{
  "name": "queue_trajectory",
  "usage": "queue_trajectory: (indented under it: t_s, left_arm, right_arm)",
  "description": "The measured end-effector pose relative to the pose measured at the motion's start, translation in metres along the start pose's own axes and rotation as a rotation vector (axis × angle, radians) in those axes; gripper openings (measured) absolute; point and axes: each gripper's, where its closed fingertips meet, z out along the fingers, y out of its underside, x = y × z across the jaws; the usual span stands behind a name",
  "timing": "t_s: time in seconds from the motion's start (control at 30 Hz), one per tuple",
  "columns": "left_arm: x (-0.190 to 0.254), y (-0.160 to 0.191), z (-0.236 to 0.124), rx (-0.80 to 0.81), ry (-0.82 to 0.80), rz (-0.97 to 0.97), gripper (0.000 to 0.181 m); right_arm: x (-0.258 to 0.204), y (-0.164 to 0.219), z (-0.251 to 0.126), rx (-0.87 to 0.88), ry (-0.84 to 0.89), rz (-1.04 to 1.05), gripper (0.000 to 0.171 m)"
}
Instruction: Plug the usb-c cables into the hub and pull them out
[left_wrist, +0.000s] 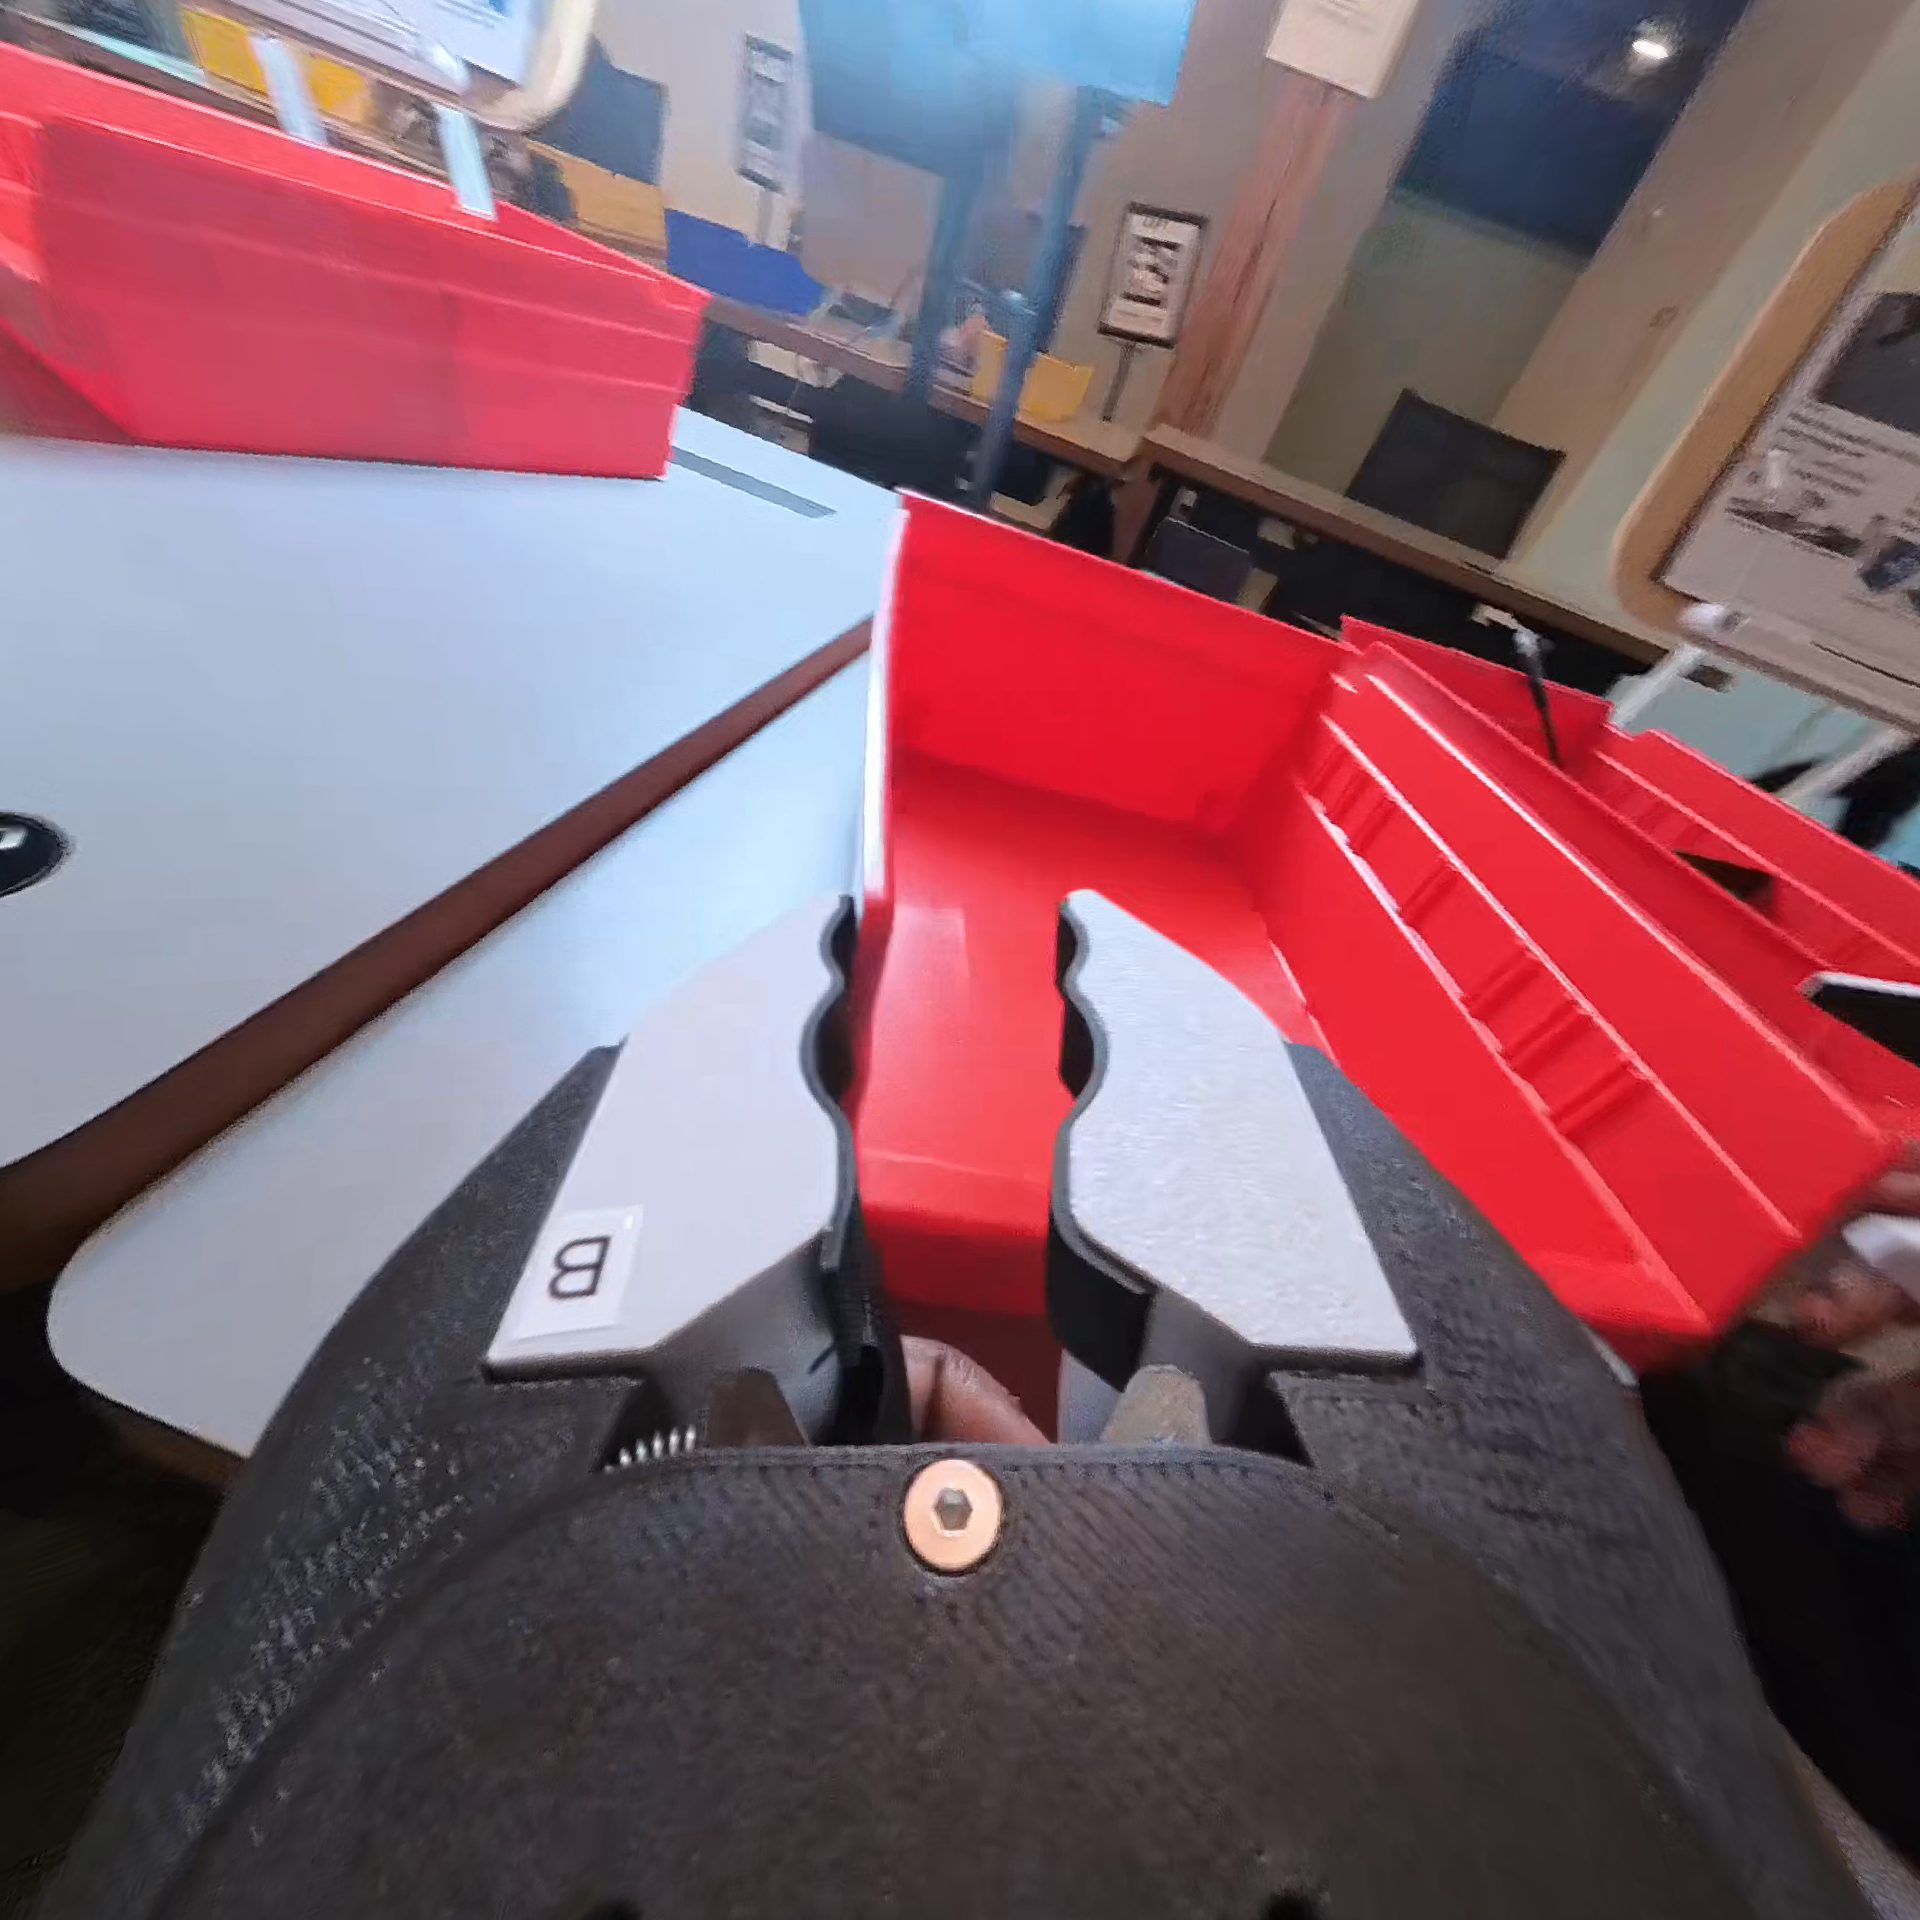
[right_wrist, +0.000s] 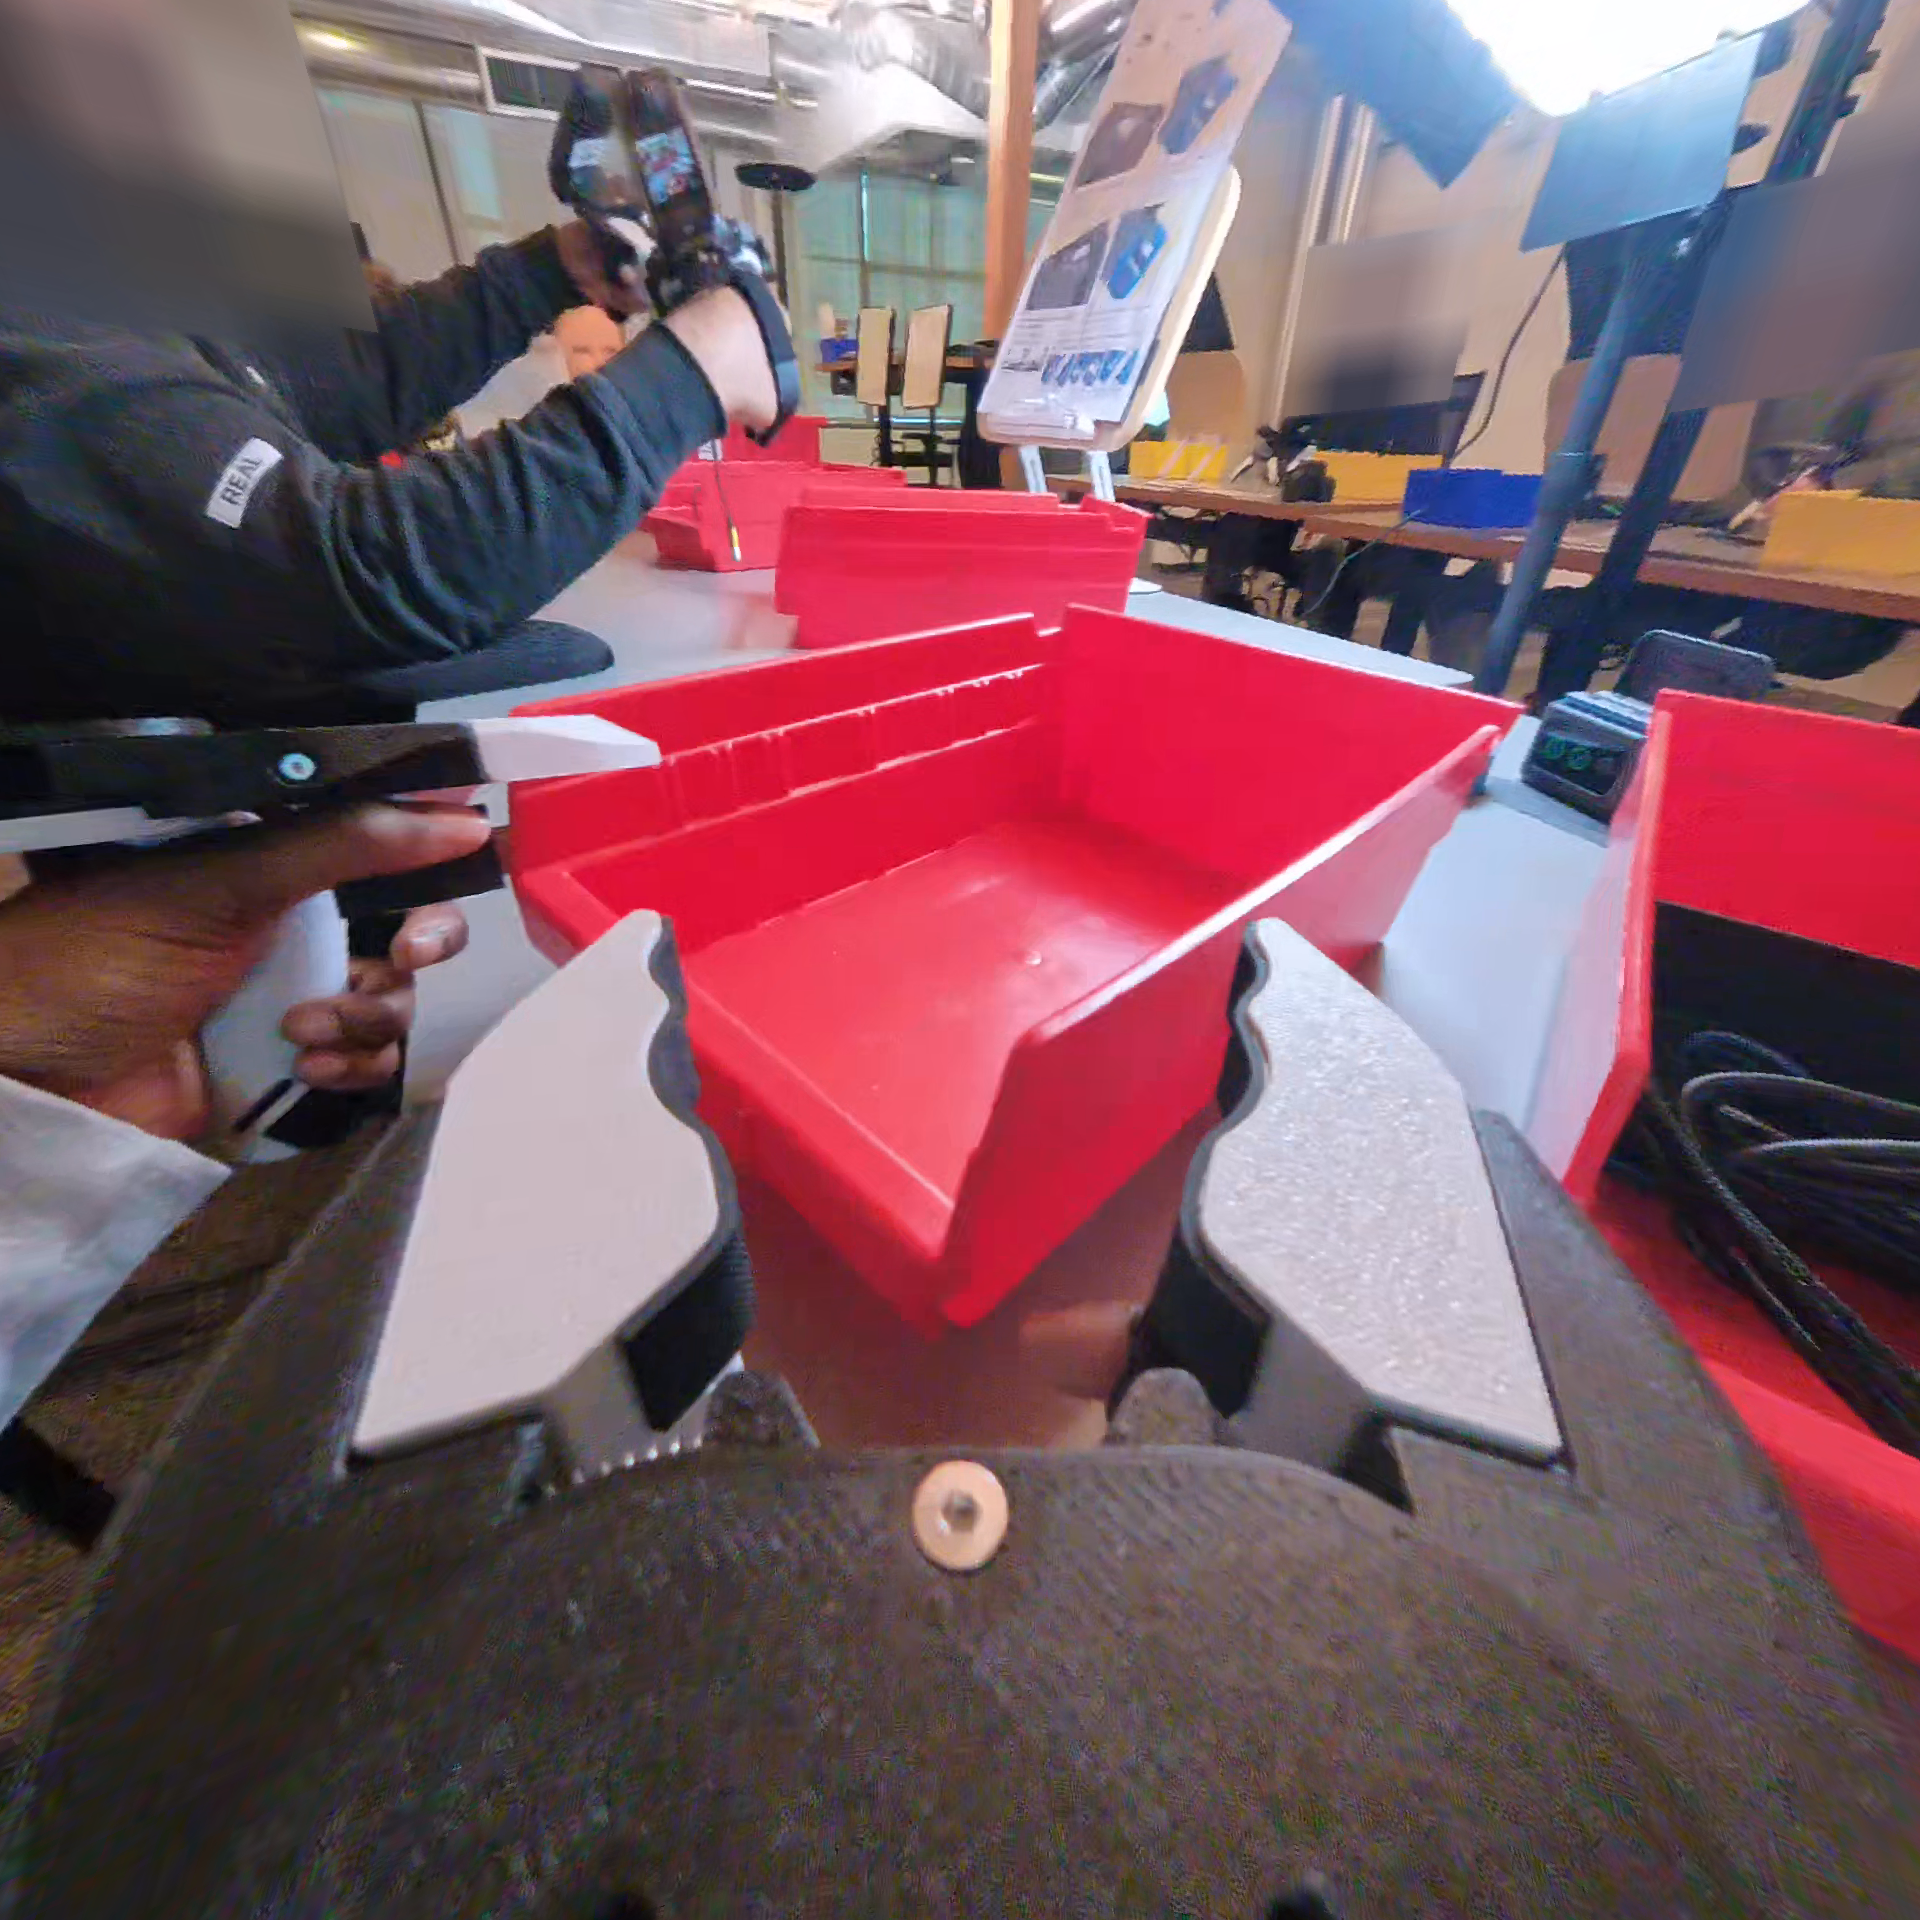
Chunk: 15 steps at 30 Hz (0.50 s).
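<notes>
An empty red bin (right_wrist: 935, 987) stands on the grey table in front of me. My right gripper (right_wrist: 956, 997) is open and empty, with its jaws on either side of the bin's near right corner. My left gripper (left_wrist: 956, 956) is open and empty at the bin's (left_wrist: 1039, 790) near left wall; in the right wrist view it shows side-on (right_wrist: 561, 748) at that wall's top edge. Black braided cables (right_wrist: 1787, 1174) lie coiled in another red bin (right_wrist: 1621, 935) at the right. A small black device with green lights (right_wrist: 1579, 748) sits on the table behind.
More red bins stand at the far left (left_wrist: 364, 312) and behind (right_wrist: 935, 561). Another person in a black sleeve (right_wrist: 364, 540) holds a gripper (right_wrist: 634, 156) up at the left. The table's brown edge (left_wrist: 416, 935) runs diagonally on the left. Desks and stands fill the background.
</notes>
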Motion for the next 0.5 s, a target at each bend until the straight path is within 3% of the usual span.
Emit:
queue_trajectory:
  t_s: [0.07,0.13,0.3,0.33,0.37,0.43,0.5]
  left_arm:
    - [0.005,-0.003,-0.002,-0.003,0.045,-0.028,0.036]
    - [0.002,-0.004,-0.001,0.012,0.019,-0.026,0.051]
    - [-0.006,0.027,0.013,-0.143,-0.08,0.131,0.059]
    - [-0.002,0.029,0.015,-0.152,-0.063,0.134,0.055]
    - [0.004,0.028,0.015,-0.138,-0.033,0.121,0.035]
    - [-0.002,0.024,0.014,-0.113,-0.075,0.117,0.014]
    - [-0.004,0.021,0.011,-0.097,-0.093,0.163,0.007]
  right_arm:
    - [0.009,-0.002,-0.004,0.02,0.041,0.034,0.09]
    - [0.02,0.002,-0.005,-0.011,0.068,0.096,0.081]
    - [0.028,0.036,0.001,-0.257,0.039,0.198,0.064]
    - [0.029,0.041,0.001,-0.288,0.04,0.207,0.056]
    - [0.032,0.045,0.001,-0.318,0.053,0.203,0.047]
    - [0.042,0.049,-0.003,-0.349,0.133,0.165,0.024]
    - [0.043,0.05,-0.004,-0.358,0.156,0.098,0.021]
